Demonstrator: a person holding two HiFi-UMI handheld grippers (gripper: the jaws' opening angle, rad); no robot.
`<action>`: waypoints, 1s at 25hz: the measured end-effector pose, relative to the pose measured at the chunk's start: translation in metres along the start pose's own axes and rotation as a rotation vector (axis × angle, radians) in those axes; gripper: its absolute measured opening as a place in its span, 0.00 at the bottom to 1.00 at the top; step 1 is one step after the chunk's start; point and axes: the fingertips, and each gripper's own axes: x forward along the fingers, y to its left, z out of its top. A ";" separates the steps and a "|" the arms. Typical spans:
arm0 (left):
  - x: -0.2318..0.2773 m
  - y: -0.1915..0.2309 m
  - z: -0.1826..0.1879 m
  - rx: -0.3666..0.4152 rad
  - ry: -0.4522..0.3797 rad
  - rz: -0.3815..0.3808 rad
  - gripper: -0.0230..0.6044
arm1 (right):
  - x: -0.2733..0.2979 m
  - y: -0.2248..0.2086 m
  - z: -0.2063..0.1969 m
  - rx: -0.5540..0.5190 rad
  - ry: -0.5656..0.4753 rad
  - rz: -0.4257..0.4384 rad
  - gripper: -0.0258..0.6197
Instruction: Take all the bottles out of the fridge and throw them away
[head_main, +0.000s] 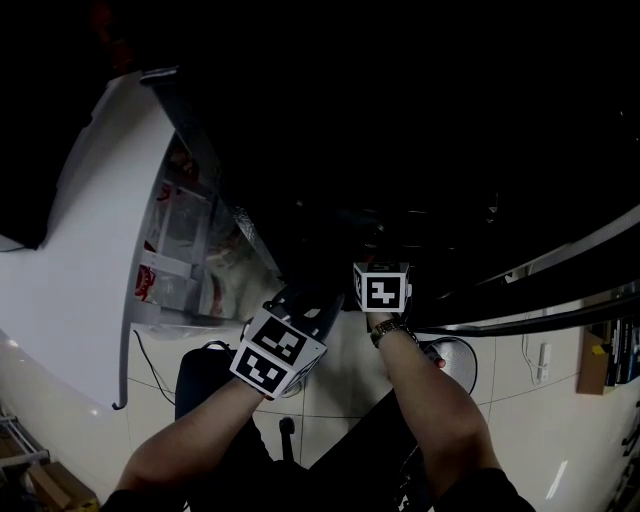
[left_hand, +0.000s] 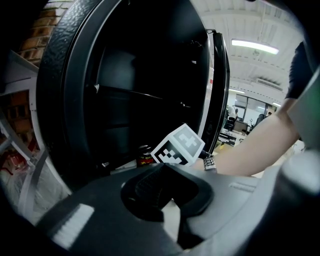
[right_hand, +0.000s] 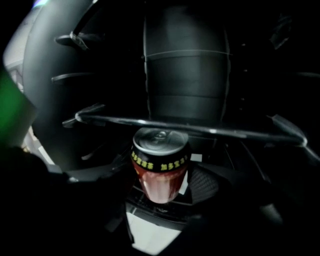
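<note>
The can (right_hand: 160, 162) stands upright, long axis vertical and lid up, low in the dark fridge (right_hand: 185, 75). Its base is hidden. It sits between the spread fingers of the right gripper (right_hand: 160, 186). One pad is just clear of it and the other is lost in shadow. The left gripper (left_hand: 165, 172) has its fingertips pressed together with nothing between them.

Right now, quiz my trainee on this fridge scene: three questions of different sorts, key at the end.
1. True or false: the can stands between the right tool's jaws.
2. The can's body below its black band is: A green, B red, C blue.
3. Fill in: the white fridge door stands ___.
Key: 1 true; 2 B; 3 open.
</note>
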 end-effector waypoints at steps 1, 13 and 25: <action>0.000 0.000 0.000 0.000 -0.003 0.005 0.04 | -0.003 -0.001 -0.002 0.003 0.001 -0.003 0.53; -0.002 -0.039 0.001 0.016 -0.015 -0.002 0.04 | -0.067 0.006 -0.029 0.014 -0.036 0.031 0.53; 0.013 -0.143 -0.025 0.063 0.011 -0.112 0.04 | -0.162 -0.041 -0.123 0.059 -0.018 -0.044 0.53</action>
